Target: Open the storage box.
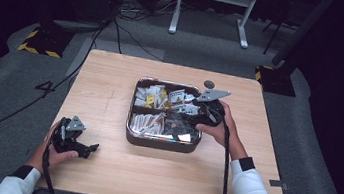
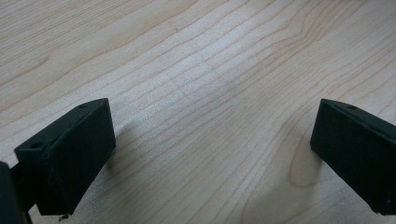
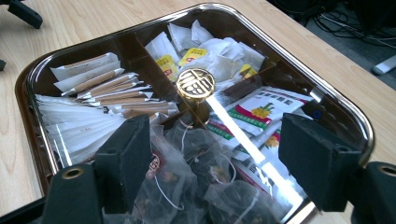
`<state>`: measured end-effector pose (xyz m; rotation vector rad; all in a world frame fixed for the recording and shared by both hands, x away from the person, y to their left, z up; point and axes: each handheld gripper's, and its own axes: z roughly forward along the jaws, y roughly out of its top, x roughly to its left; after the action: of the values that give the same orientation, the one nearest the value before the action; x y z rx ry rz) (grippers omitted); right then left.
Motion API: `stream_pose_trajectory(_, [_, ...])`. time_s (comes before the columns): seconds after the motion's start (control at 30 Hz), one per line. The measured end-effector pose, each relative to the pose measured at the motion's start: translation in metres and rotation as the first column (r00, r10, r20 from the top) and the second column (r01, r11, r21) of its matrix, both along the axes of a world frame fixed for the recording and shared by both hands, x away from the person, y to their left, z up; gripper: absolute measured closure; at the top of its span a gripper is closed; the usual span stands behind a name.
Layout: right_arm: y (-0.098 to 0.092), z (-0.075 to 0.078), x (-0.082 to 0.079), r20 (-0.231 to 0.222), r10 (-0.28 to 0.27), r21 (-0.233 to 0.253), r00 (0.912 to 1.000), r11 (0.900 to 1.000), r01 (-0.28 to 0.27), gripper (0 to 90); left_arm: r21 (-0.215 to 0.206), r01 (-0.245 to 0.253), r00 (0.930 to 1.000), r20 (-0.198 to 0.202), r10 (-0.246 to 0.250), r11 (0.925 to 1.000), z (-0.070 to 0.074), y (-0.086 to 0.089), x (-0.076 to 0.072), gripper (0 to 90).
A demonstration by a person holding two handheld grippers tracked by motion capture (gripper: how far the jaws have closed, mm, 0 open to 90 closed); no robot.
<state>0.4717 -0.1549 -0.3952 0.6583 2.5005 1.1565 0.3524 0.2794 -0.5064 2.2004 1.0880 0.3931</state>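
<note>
Right hand-held gripper [image 3: 210,154], jaws apart, is hovering over the lidded tea box [image 1: 161,141] mid-worktop; next, clamping the gold knob [image 3: 195,84].

One box [image 1: 161,142], four compartments, two grippers [image 1: 94,148] [image 1: 182,124].

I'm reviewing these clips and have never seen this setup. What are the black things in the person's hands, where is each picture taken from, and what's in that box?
A person sits at a wooden table holding a two-jaw hand tool in each hand. The high view looks down from above. Each of the other two pictures comes from a camera riding on one tool. The left gripper rests low over bare wood, jaws wide apart, holding nothing. The right gripper hovers over a box with a clear lid and a gold knob. Inside, dividers separate paper sachets, stick packets and mesh tea bags. Its jaws are open too, holding nothing.
</note>
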Motion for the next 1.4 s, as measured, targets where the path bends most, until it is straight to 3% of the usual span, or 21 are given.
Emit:
stream_pose_trajectory(0.7, [0.04,-0.015,0.024,-0.048,0.023,-0.034,0.9986,0.999,-0.024,29.1,-0.001,0.001,1.0,0.0,-0.001,1.0,0.0,0.0,0.0,0.3])
stream_pose_trajectory(1.23, [0.07,-0.04,0.044,-0.114,0.012,-0.063,0.9934,0.998,-0.019,34.7,-0.002,0.001,1.0,0.0,-0.001,1.0,0.0,0.0,0.0,0.3])
stream_pose_trajectory(1.3, [0.071,-0.04,0.045,-0.115,0.018,-0.042,0.9932,0.999,-0.023,46.0,-0.001,0.001,1.0,0.001,-0.001,1.0,0.0,0.0,0.0,0.3])
stream_pose_trajectory(1.37, [0.071,-0.04,0.045,-0.109,0.016,-0.043,0.9939,0.999,-0.021,49.6,-0.001,0.001,1.0,0.001,-0.001,1.0,0.0,0.0,0.0,0.3])
stream_pose_trajectory(1.4, [0.073,-0.04,0.045,-0.102,0.013,-0.048,0.9947,0.999,-0.018,55.9,-0.001,0.0,1.0,0.001,0.0,1.0,0.0,0.0,0.0,0.3])
